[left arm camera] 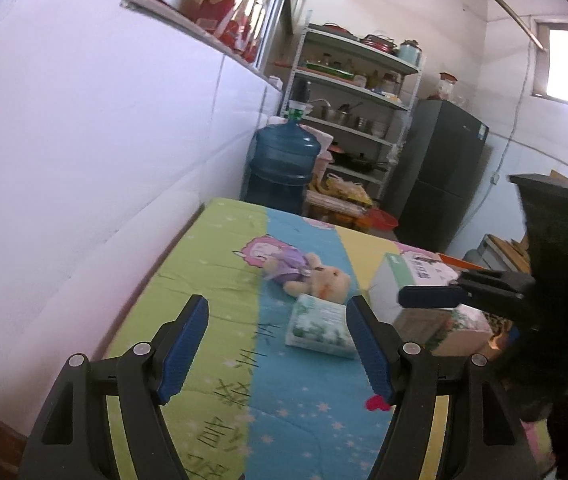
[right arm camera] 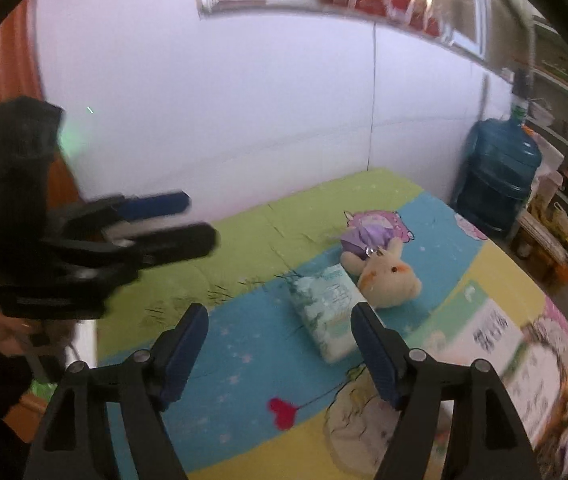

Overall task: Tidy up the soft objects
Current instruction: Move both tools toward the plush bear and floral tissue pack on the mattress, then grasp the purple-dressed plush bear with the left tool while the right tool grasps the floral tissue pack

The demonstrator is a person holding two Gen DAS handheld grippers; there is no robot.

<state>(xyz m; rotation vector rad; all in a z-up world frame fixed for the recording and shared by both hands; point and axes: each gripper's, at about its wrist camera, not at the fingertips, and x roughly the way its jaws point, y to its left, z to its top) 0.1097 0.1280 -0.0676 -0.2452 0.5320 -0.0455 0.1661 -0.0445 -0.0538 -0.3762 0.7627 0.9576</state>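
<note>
Two sets of tongs hang over the bed (left arm camera: 212, 360) and both stand wide open, holding nothing. I see my left tongs (left arm camera: 278, 348) above the blue stripe of the quilt, and my right tongs (right arm camera: 280, 352) a little nearer the boxes (left arm camera: 416, 280) on the right side.

I judge the task is at its start: nothing is gripped, and I am lining up for a first pick. The tissue pack (right arm camera: 326, 312) lies flat in the middle of the bed, just ahead of the right tongs. Its long axis runs from near right to far left in the right view, so I would turn the tongs to close across its short side.

The stuffed rabbit (right arm camera: 388, 276) lies touching the far end of the pack, head towards me, purple-dressed body pointing away to the wall. It looks soft enough to squash, so a pinch at the middle should hold.
</note>
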